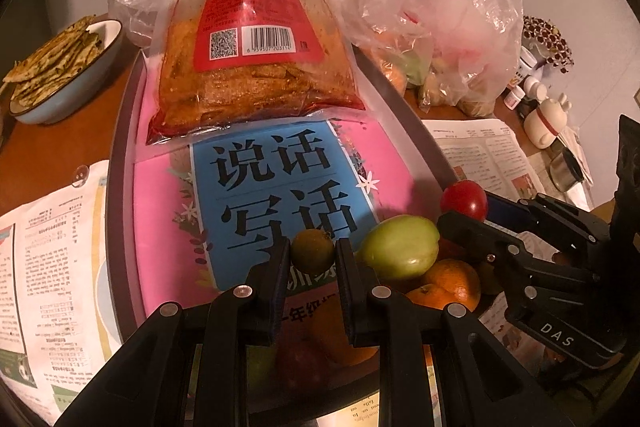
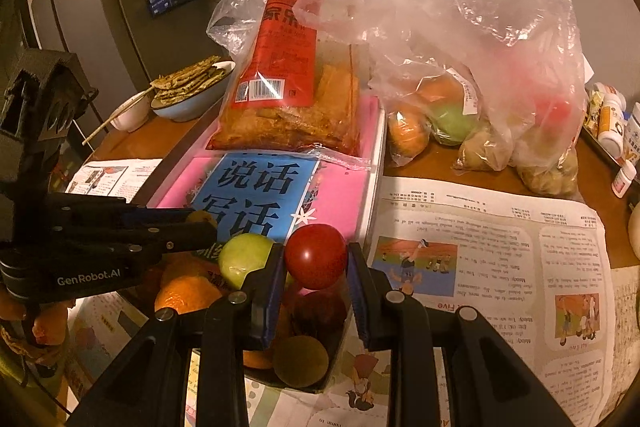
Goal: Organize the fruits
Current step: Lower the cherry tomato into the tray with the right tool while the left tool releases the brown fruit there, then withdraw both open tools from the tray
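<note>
Left hand-held gripper [image 1: 313,253]: clamped on small brown-green fruit [image 1: 312,249], lower centre | right hand-held gripper [image 2: 316,259]: clamped on red tomato [image 2: 316,255] | both held directly above fruit box [image 2: 334,355], lower centre; neither nearer.

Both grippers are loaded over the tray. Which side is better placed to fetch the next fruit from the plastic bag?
Right. The plastic bag sits ahead-right of the right gripper, which holds a tomato; the left gripper faces the snack packet.

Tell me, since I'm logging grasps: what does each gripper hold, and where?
Left gripper: small brownish-green fruit, pinched at its sides. Right gripper: red tomato, likewise.
</note>
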Action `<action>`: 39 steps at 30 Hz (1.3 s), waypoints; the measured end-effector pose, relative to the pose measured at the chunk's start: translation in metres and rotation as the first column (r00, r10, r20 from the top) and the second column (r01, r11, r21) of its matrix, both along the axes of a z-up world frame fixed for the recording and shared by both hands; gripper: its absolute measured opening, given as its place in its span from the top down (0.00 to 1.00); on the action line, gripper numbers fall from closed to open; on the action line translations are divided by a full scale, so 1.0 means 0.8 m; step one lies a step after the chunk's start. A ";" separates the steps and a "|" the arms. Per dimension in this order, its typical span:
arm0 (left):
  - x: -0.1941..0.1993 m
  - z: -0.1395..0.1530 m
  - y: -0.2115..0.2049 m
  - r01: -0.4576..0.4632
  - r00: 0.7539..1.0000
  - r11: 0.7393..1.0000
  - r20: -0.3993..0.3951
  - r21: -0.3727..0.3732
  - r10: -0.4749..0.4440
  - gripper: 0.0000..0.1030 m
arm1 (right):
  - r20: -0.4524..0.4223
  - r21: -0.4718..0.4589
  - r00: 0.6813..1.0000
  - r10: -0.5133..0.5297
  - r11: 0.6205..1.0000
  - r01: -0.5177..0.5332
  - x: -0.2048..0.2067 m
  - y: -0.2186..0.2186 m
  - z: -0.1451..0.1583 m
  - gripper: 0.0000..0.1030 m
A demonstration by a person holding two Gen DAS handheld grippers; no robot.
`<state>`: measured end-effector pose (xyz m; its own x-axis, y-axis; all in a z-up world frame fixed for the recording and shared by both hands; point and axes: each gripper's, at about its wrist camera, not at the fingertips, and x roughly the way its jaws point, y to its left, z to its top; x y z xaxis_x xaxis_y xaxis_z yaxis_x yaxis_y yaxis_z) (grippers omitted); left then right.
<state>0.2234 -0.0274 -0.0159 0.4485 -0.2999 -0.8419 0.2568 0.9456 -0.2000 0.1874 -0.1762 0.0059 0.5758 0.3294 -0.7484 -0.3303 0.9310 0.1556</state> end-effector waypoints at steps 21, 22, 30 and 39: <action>0.001 -0.010 -0.005 0.007 1.000 1.000 -0.009 0.013 -0.007 0.77 | -0.003 -0.001 1.000 -0.014 1.000 0.014 -0.006 0.000 0.000 0.70; 0.001 -0.010 -0.006 0.007 1.000 1.000 -0.009 0.015 -0.007 0.77 | -0.003 -0.001 1.000 -0.014 1.000 0.014 -0.006 0.000 0.000 0.70; -0.002 -0.008 -0.005 0.005 1.000 1.000 -0.007 0.005 -0.005 0.69 | -0.002 0.000 1.000 -0.013 1.000 0.013 -0.009 0.001 0.002 0.67; -0.011 0.002 0.001 -0.012 1.000 1.000 0.005 0.006 0.012 0.52 | 0.029 0.003 0.999 -0.031 1.000 0.031 -0.019 -0.002 0.017 0.51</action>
